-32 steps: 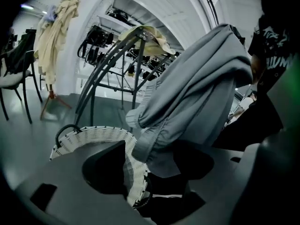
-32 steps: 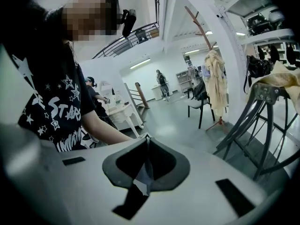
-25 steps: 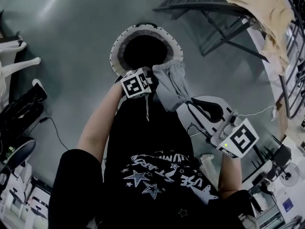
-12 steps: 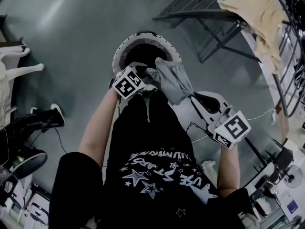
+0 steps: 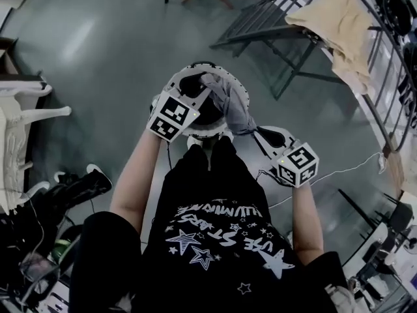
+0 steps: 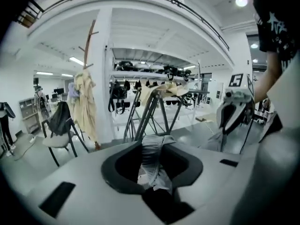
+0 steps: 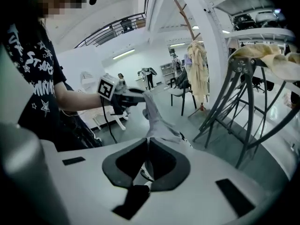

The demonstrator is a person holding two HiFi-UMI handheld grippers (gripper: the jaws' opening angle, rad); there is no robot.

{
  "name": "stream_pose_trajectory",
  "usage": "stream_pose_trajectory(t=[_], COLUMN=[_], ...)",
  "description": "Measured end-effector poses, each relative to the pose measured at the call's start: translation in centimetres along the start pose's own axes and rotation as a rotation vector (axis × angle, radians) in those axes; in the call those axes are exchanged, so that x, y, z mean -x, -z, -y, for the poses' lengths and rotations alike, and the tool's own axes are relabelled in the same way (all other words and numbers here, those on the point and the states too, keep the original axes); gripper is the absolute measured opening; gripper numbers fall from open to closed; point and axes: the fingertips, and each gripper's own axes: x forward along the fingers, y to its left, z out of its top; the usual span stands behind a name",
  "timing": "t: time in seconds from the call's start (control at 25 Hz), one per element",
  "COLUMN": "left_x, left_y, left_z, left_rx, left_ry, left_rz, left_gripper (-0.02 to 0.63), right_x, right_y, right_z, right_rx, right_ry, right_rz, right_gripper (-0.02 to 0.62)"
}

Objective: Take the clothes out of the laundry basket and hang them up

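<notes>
A grey garment [image 5: 232,106] hangs stretched between my two grippers, above the round white-rimmed laundry basket [image 5: 193,66] on the floor. My left gripper [image 5: 203,82] is shut on the garment's upper end, over the basket's dark opening. In the left gripper view, the grey cloth [image 6: 152,156] is bunched between the jaws. My right gripper [image 5: 258,133] is shut on the lower end, to the right of the basket. The right gripper view shows the cloth [image 7: 157,118] running from its closed jaws up to the left gripper [image 7: 133,93].
A dark metal drying rack [image 5: 280,28] stands at the upper right with a beige garment [image 5: 339,25] draped over it. A coat stand with pale clothes [image 6: 85,102] and a chair [image 6: 60,132] stand further off. Cables [image 5: 339,171] lie on the floor near my right side.
Both grippers have risen with the grey garment. The left one moved up and left over the basket, and the right one came in closer. The garment now hangs tauter between them.
</notes>
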Motion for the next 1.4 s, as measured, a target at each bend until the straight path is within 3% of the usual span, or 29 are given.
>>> stream_pose_trajectory(t=[0.32,0.48,0.68,0.92,1.12,1.4], left_x=[3.3,4.8,7.3,8.7,9.9,9.9], left_y=[-8.5,-11.6,-13.7,-12.7,-11.2,-10.3], left_z=[0.5,1.1,2.2,3.6,3.9,4.3], left_rx=[-0.099,-0.157,-0.186,-0.271,-0.286,-0.317], left_ry=[0.050,0.080,0.134,0.183,0.230,0.218], left_rz=[0.201,0.265,0.324,0.299,0.269,0.204], left_gripper=[0.121,0.118,0.115,0.071,0.049,0.040], right_x=[-1.5,-1.8,-1.8,-1.5,-2.2,-3.8], right_y=[1.9,2.1,1.6,-0.9,-3.2,-5.2], right_z=[0.2,0.5,-0.3,-0.2,0.0,-0.4], right_rx=[-0.106,-0.166,-0.166,-0.117,-0.070,-0.050], right_ry=[0.079,0.126,0.138,0.167,0.173,0.126], right_rz=[0.052,0.068,0.076,0.108,0.119,0.147], right_gripper=[0.031,0.040,0.078,0.087,0.087,0.084])
